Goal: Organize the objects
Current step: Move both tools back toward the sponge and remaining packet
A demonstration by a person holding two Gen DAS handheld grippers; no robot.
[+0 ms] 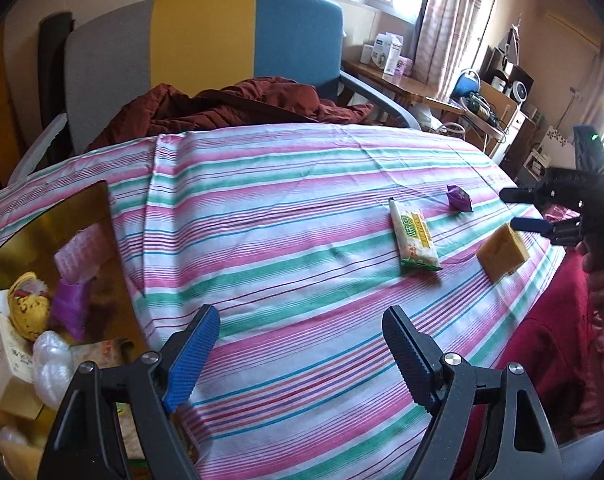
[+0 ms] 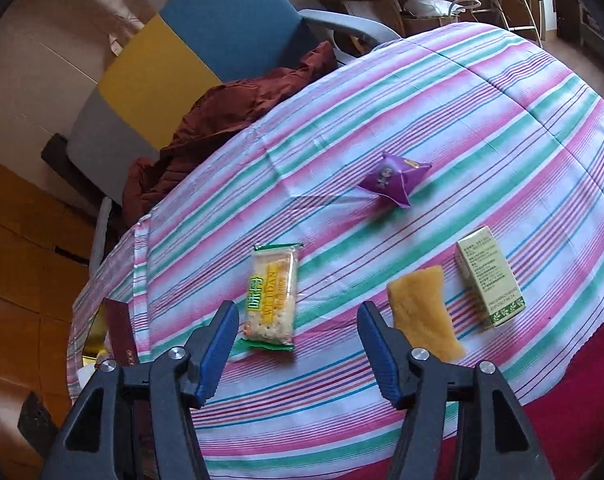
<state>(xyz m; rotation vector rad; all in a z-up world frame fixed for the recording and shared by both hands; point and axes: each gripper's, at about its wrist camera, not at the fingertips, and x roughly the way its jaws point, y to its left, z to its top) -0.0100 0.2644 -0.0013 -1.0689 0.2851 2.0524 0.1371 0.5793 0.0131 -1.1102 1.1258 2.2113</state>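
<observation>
Snacks, sponge (image 2: 423, 314) and carton (image 2: 489, 278) await boxing; your right gripper (image 2: 298, 344) hovers half-spread, empty, left gripper (image 1: 298, 354) wide, empty. Next, straddle the cracker packet (image 2: 272, 296).

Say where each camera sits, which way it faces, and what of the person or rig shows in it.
Left wrist: sits on the left claw, looking down across the striped cloth toward the chair; its own open fingers, the right claw and a hand show.
Right wrist: sits on the right claw, looking down at the cloth; only its own fingers show, nothing between them.
Shared: cracker pack, purple packet, sponge, chair.
</observation>
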